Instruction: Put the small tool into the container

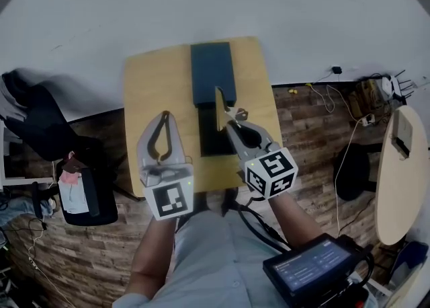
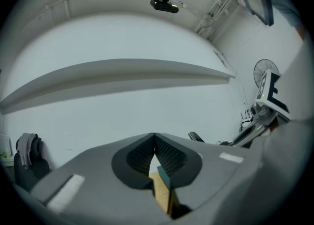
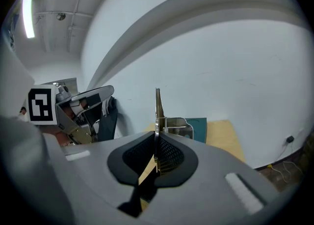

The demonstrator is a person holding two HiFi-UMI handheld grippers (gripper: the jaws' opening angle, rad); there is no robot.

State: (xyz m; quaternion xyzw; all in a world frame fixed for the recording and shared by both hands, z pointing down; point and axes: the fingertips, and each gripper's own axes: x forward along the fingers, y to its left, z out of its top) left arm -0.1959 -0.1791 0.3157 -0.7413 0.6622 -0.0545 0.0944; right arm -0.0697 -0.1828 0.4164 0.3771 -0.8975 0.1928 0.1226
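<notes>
Fingers (image 3: 169, 159) of the right gripper (image 1: 236, 124) clamp the small metal tool (image 3: 157, 108) upright, with the dark teal container (image 1: 211, 71) just beyond them on the wooden counter (image 1: 151, 85). The left gripper (image 1: 164, 117) has its fingers together, empty.

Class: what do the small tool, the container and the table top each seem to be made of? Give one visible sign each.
small tool: metal, bare grey with a dull shine, thin flat blade.
container: dark blue-green, matte; plastic or covered card, hard to tell.
table top: light wood or wood-look board, tan, smooth.
</notes>
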